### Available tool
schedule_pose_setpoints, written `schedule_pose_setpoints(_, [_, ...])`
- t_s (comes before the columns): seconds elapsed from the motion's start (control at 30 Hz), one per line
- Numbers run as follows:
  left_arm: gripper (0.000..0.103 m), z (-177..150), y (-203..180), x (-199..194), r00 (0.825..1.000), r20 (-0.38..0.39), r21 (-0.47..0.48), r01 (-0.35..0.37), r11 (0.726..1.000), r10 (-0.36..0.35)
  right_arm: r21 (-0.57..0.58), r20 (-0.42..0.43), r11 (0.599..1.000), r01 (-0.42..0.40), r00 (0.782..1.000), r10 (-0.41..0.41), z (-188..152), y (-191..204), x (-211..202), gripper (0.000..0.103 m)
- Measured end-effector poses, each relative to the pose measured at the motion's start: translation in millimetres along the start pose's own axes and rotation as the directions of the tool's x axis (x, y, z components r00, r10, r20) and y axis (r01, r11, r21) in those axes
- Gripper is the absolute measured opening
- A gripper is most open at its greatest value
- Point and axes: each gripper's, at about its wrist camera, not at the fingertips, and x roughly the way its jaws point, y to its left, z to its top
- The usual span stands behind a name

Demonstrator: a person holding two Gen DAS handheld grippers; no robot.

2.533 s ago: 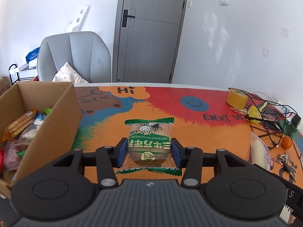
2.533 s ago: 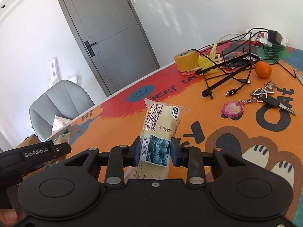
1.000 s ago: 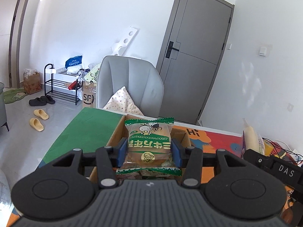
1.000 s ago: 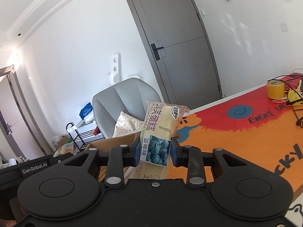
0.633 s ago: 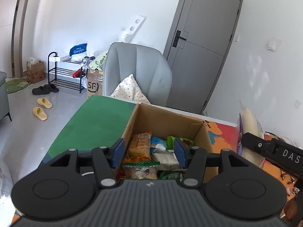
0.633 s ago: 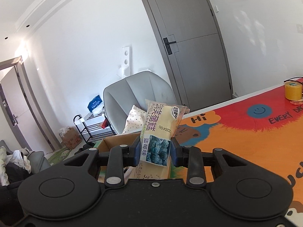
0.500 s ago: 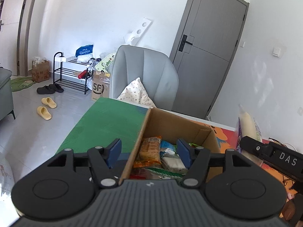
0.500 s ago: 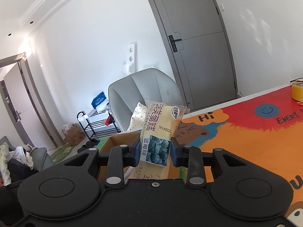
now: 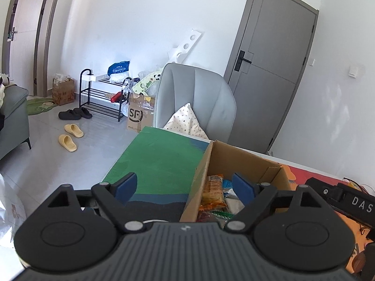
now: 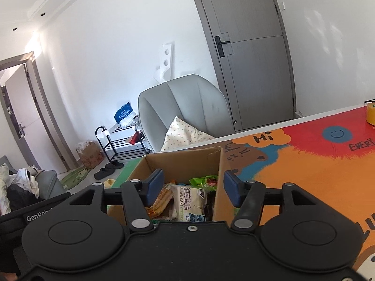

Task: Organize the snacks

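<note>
Okay, both claws are over the cardboard box [image 10: 185, 161] and we're letting go. Left gripper [image 9: 184, 188]: jaws opening, already wide, nothing between the pads. They straddle the box's left wall, with the green table mat [image 9: 161, 161] behind the left pad. Right gripper [image 10: 191, 185]: jaws opening too, pads clear of everything, nothing gripped.

What differs per view:
- Right wrist camera shows the cake packet [image 10: 189, 202] lying inside the box, below and between the right pads, apart from them. Beside it on the left is an orange wrapper [image 10: 161, 201], and green wrappers [image 10: 202, 179] sit at the far side. It also shows the orange and red mat [image 10: 316, 164] right of the box and a tape roll [image 10: 370, 114] at the far right edge.
- Left wrist camera shows an orange snack pack [image 9: 212, 193] upright against the box's left wall, plus a bit of a green-edged packet [image 9: 221, 214] low by the claw body. The cake packet isn't readable here. It catches the right gripper's body at the right edge.

Both views show the grey chair [image 9: 194, 103] with a cushion [image 9: 185, 123] beyond the table.
</note>
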Motion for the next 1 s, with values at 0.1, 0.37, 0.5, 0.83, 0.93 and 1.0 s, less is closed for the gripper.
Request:
schedule_pose_setpoints(0.1, [0.092,-3,-2,-1,1.000,-0.008,0.009,0.002,1.000,-0.002,0.000,0.006,1.000,0.029,1.000,-0.029,-2,-7,-7,0.068])
schedule_pose_setpoints(0.37, [0.098,-13,-18,-8,1.000,-0.022,0.051,0.020,0.999,-0.019,0.037,0.004,0.997,0.069,0.998,-0.070,-9,-30,-28,0.081])
schedule_pose_setpoints(0.5, [0.099,-16,-32,-12,0.999,-0.035,0.090,0.038,0.995,-0.035,0.061,0.012,0.995,0.080,0.997,-0.081,-10,-42,-39,0.088])
schedule_pose_setpoints(0.83, [0.102,-27,-64,-27,0.994,-0.068,0.166,0.097,0.981,-0.087,0.086,0.031,0.992,0.090,0.995,-0.093,-9,-71,-71,0.103])
schedule_pose_setpoints(0.93, [0.102,-29,-72,-33,0.991,-0.076,0.195,0.119,0.974,-0.106,0.095,0.030,0.991,0.095,0.995,-0.098,-9,-78,-79,0.103])
schedule_pose_setpoints(1.0, [0.102,-30,-76,-38,0.990,-0.079,0.209,0.128,0.969,-0.113,0.101,0.024,0.990,0.099,0.994,-0.102,-9,-84,-83,0.103])
